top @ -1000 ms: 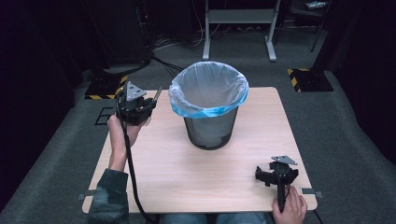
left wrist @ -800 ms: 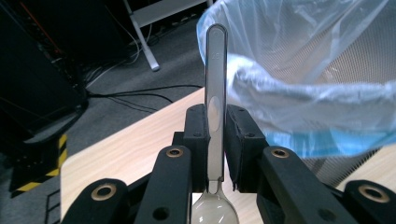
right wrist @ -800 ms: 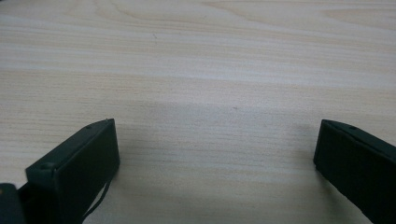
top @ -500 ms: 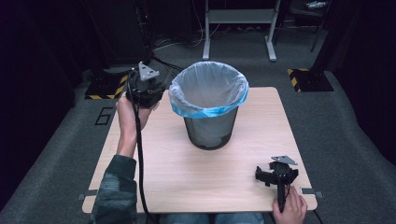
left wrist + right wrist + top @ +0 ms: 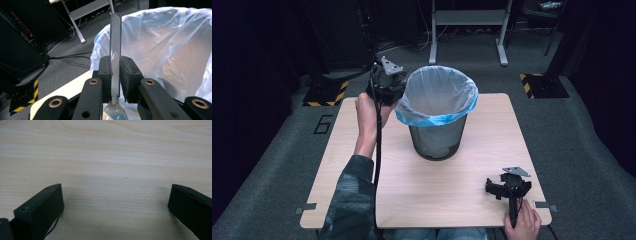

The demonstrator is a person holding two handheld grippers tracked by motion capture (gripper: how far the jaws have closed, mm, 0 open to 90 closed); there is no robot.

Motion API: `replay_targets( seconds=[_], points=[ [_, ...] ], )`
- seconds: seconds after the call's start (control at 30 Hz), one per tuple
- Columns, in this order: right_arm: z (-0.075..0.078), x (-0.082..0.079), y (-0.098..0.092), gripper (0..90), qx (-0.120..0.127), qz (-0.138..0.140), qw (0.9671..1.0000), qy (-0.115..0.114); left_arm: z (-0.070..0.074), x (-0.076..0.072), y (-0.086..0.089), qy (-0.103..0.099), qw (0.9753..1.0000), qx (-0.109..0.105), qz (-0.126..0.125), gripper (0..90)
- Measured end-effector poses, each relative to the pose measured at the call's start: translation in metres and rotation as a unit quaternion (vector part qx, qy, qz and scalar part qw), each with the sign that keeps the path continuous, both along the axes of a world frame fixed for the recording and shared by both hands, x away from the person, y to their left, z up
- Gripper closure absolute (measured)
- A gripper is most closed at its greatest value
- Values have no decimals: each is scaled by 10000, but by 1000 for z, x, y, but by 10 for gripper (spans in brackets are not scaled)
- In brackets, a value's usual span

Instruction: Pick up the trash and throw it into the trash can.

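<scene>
Clear plastic spoon [image 5: 115,47] stays pinched between the shut jaws of the left gripper [image 5: 388,82], which has moved from beside the table's left edge up to the rim of the mesh bin [image 5: 438,135] with its white liner [image 5: 439,95]. Its handle points up, bowl down by the jaws. The right gripper [image 5: 508,187] lies wide open, holding nothing, on the wooden table [image 5: 452,190], unmoved.

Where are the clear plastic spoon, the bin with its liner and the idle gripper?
clear plastic spoon [image 5: 115,37], left gripper view, on its handle above the jaws.
mesh waste bin [image 5: 437,140], high view, on its dark wall below the liner.
right gripper [image 5: 508,188], high view, between its open jaws.
</scene>
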State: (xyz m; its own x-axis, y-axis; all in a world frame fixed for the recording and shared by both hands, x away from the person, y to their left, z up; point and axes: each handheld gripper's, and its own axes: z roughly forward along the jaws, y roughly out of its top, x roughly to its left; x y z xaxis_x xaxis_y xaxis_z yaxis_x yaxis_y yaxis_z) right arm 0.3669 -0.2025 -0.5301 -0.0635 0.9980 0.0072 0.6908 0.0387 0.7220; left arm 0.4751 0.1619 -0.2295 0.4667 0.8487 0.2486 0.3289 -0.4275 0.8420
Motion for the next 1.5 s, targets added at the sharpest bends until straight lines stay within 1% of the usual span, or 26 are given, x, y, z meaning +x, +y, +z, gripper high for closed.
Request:
replay_targets(
  seconds=[0.13, 0.17, 0.27, 0.3, 0.37, 0.43, 0.47, 0.5, 0.6, 0.63, 0.67, 0.8, 0.9, 1.03, 1.1, 1.17, 1.2, 1.27, 1.33, 1.4, 1.43, 1.47, 1.5],
  points=[
    [0, 0, 0, 0, 3, -6, 10000, 2, 3, 4, -9, -30, 10000, -46, -32, 791],
    [0, 0, 0, 0, 1, 1, 10000, -1, 5, 5, -10, -73, 9999, -51, -57, 790],
    [0, 0, 0, 0, -13, 9, 10000, 5, 6, 9, -17, -104, 9998, -157, -80, 791],
    [0, 0, 0, 0, -2, -1, 10000, 2, 6, 9, -17, -104, 9998, -157, -80, 791],
    [0, 0, 0, 0, 12, -12, 10000, 6, 6, 13, -25, -71, 9998, -137, -99, 791],
    [0, 0, 0, 0, 14, -17, 10000, 6, 5, 16, -31, -77, 9998, -102, -141, 791],
    [0, 0, 0, 0, 14, -17, 10000, 6, 5, 16, -31, -77, 9998, -102, -141, 791],
    [0, 0, 0, 0, 5, -1, 10000, 1, 5, 18, -35, -86, 9998, -75, -166, 791],
    [0, 0, 0, 0, 6, -3, 10000, 2, 3, 22, -43, -73, 9997, -81, -199, 791],
    [0, 0, 0, 0, 10, -11, 10000, 5, 3, 22, -43, -73, 9997, -81, -199, 791],
    [0, 0, 0, 0, 13, -15, 10000, 6, 2, 25, -47, -61, 9997, -66, -219, 791],
    [0, 0, 0, 0, 6, -4, 10000, 2, 0, 30, -54, -78, 9996, -99, -248, 791],
    [0, 0, 0, 0, 10, -12, 10000, 5, -7, 37, -63, -11, 9996, -126, -264, 791],
    [0, 0, 0, 0, 6, -1, 10000, 0, -11, 42, -67, 3, 9996, -156, -237, 790],
    [0, 0, 0, 0, 8, -7, 10000, 2, -14, 45, -70, 26, 9997, -125, -194, 789],
    [0, 0, 0, 0, 5, -2, 10000, 2, -16, 46, -70, 82, 9997, -170, -167, 784],
    [0, 0, 0, 0, 8, -5, 10000, 3, -17, 46, -70, 116, 9997, -186, -126, 725],
    [0, 0, 0, 0, 13, -16, 10000, 6, -17, 45, -67, 167, 9997, -193, 16, 551],
    [0, 0, 0, 0, 12, -13, 10000, 5, -17, 43, -63, 221, 9995, -211, 68, 399],
    [0, 0, 0, 0, 11, -13, 10000, 5, -16, 40, -57, 323, 9993, -202, 58, 291],
    [0, 0, 0, 0, 4, -1, 10000, 3, -16, 38, -53, 332, 9992, -195, 71, 243],
    [0, 0, 0, 0, 14, -16, 10000, 6, -16, 38, -53, 332, 9992, -195, 71, 209],
    [0, 0, 0, 0, -3, 3, 10000, -2, -15, 32, -46, 355, 9990, -254, 49, 179]
  ],
)
